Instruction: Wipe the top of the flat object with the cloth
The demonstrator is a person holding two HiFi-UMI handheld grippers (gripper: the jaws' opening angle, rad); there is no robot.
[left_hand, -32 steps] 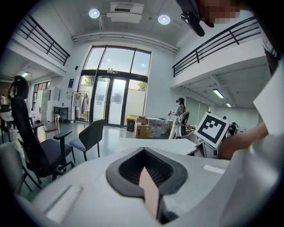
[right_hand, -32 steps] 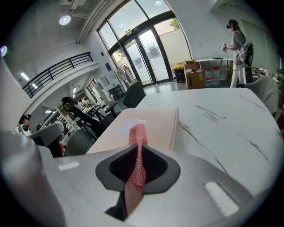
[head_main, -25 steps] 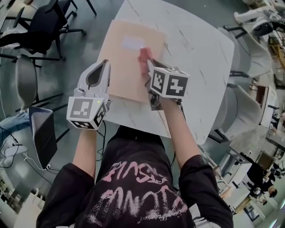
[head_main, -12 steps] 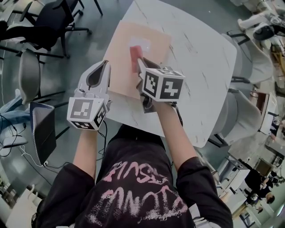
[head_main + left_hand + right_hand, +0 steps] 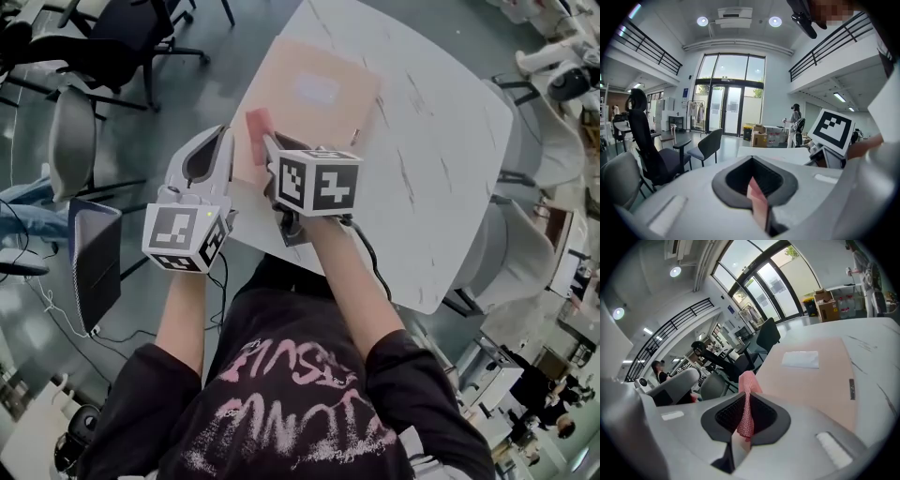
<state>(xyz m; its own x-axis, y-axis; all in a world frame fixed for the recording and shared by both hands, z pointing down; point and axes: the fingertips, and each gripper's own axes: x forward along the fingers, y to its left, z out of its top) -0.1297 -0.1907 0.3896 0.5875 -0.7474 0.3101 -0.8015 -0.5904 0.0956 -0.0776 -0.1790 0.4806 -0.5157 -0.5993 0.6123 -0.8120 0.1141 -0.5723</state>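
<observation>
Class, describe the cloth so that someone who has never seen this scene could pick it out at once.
Find the white marbled table, then the tan envelope lying on it. By the envelope's left edge, the right gripper pinches a narrow cloth strip: the only pink, knitted thing there.

— What's the table [image 5: 441,141] like from where you sit?
— I see a white top, grey-veined, with rounded corners.
— Anything lying on it?
— One tan sheet [image 5: 319,103], flat, along the left edge.
</observation>
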